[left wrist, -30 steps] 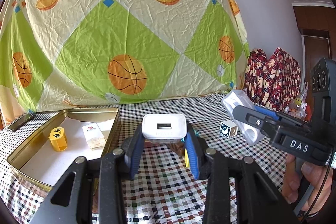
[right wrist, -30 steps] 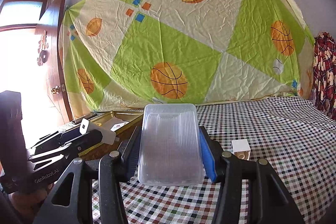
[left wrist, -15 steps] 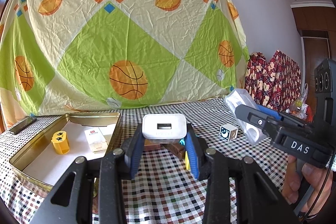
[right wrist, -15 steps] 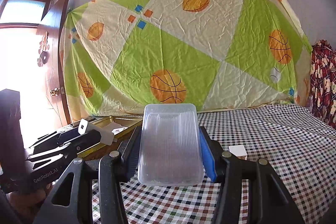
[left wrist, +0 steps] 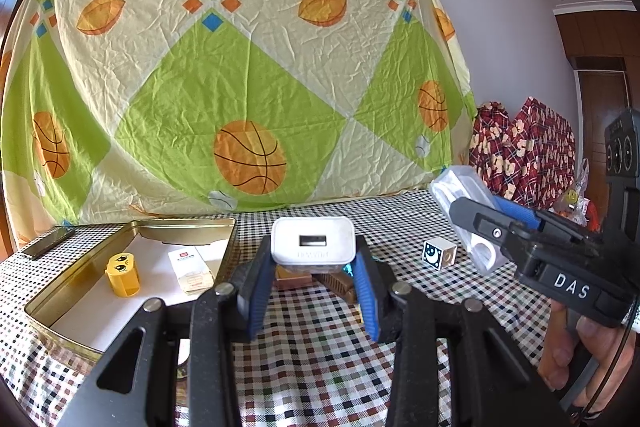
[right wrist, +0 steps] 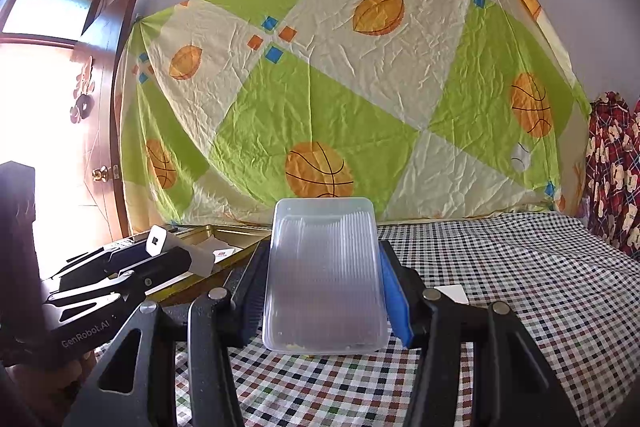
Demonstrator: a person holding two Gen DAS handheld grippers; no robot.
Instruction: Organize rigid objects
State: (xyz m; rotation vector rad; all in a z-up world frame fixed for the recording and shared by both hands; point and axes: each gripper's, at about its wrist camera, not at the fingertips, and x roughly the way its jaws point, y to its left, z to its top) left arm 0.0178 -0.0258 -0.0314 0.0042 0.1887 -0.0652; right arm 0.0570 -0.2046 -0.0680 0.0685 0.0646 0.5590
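Observation:
My left gripper (left wrist: 312,255) is shut on a white USB charger (left wrist: 313,241), held level above the checked tablecloth. To its left lies a gold tin tray (left wrist: 60,291) that holds a yellow sharpener (left wrist: 122,274) and a small white card box (left wrist: 191,267). My right gripper (right wrist: 323,259) is shut on a clear ribbed plastic case (right wrist: 324,275); in the left wrist view that case (left wrist: 466,211) hangs at the right. A white cube with a moon face (left wrist: 439,253) rests on the cloth between the two grippers. In the right wrist view the cube (right wrist: 452,294) is partly hidden behind a finger.
Small brown items (left wrist: 334,283) lie on the cloth under the charger. A dark phone (left wrist: 48,242) sits at the far left table edge. A basketball-print sheet (left wrist: 248,87) hangs behind the table. Red plaid bundles (left wrist: 524,155) stand at the back right. A hand (left wrist: 576,351) grips the right handle.
Both grips are unchanged. The right wrist view has tipped up a little, so the white cube sits lower and slips further behind the right finger.

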